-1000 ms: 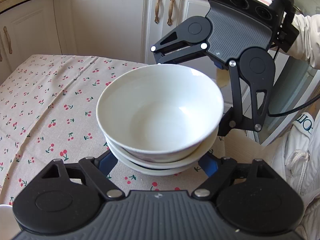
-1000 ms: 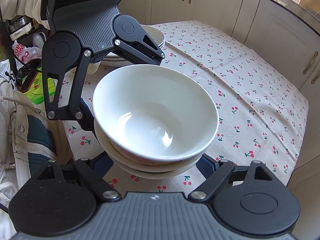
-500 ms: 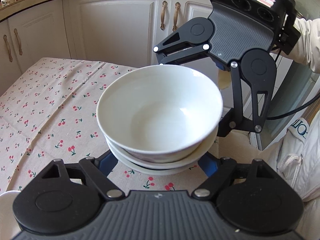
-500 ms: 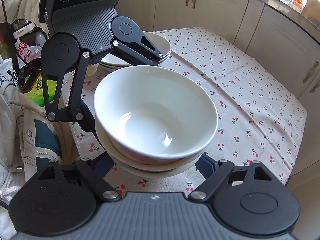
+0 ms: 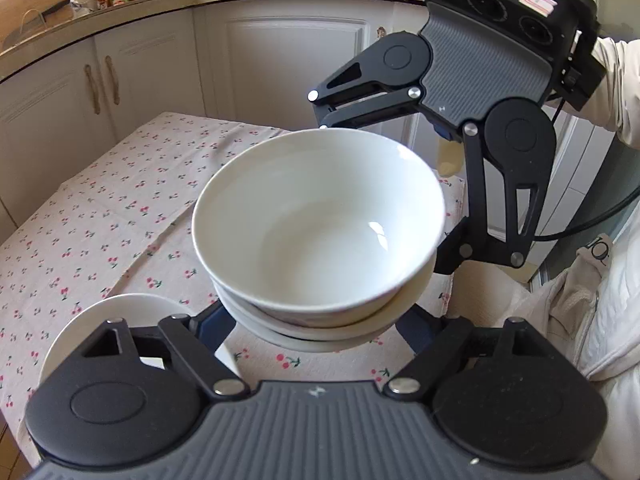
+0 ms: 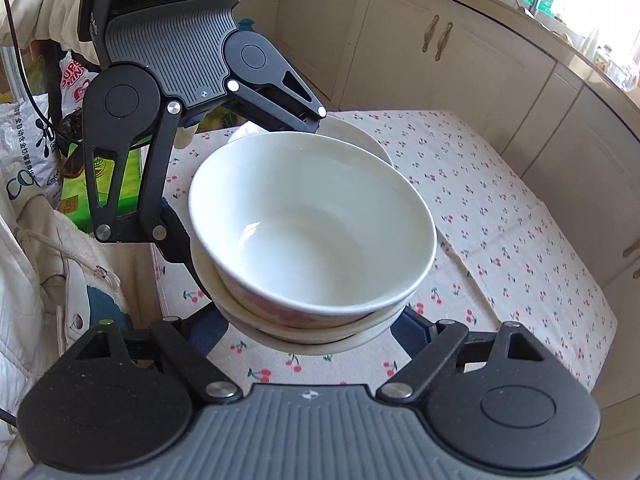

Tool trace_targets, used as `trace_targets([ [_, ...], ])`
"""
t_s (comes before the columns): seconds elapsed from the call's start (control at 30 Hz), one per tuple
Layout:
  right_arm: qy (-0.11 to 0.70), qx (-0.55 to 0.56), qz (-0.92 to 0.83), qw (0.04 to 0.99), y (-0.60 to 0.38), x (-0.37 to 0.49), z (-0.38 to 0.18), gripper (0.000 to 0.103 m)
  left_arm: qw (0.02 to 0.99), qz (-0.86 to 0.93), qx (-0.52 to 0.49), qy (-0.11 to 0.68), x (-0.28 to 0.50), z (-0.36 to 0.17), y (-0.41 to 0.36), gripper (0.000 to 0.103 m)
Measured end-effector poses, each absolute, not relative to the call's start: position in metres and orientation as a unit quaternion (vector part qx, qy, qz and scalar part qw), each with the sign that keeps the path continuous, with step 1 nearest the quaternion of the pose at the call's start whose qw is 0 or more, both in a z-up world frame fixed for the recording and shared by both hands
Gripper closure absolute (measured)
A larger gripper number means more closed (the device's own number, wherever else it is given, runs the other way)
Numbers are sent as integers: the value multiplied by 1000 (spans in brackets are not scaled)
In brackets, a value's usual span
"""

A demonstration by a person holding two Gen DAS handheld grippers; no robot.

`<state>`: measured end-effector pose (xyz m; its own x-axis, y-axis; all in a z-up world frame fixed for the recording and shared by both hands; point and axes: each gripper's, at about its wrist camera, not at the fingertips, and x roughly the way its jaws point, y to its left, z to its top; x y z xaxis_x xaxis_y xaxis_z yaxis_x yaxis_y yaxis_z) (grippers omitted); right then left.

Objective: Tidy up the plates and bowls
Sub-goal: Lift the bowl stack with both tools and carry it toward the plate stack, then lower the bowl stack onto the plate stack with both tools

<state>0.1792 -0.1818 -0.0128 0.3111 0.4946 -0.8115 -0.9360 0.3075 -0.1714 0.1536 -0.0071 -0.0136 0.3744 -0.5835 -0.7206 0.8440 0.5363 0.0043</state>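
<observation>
Kitchen table (image 5: 100, 216), cherry-print cloth: stacked bowls carried clear of it between two claws.
Left claw (image 5: 316, 320) and right claw (image 6: 316, 328) each pinch the nested bowl stack (image 5: 320, 220) from opposite sides, jaws wide around the lower bowl, pads hidden under the rims. Stack hangs above the table's near edge, roughly level. Just beyond it in the right view, a stack of plates (image 6: 376, 140) sits on the cloth. Step looks like transport; next move needs both claws travelling together, level, then a joint set-down before letting go.
</observation>
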Motion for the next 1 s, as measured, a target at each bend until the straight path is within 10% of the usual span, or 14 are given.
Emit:
trace_targets([
  [1.0, 330, -362, 532, 690, -43, 258, -44, 13, 841, -352, 168, 375, 199, -35, 98, 18],
])
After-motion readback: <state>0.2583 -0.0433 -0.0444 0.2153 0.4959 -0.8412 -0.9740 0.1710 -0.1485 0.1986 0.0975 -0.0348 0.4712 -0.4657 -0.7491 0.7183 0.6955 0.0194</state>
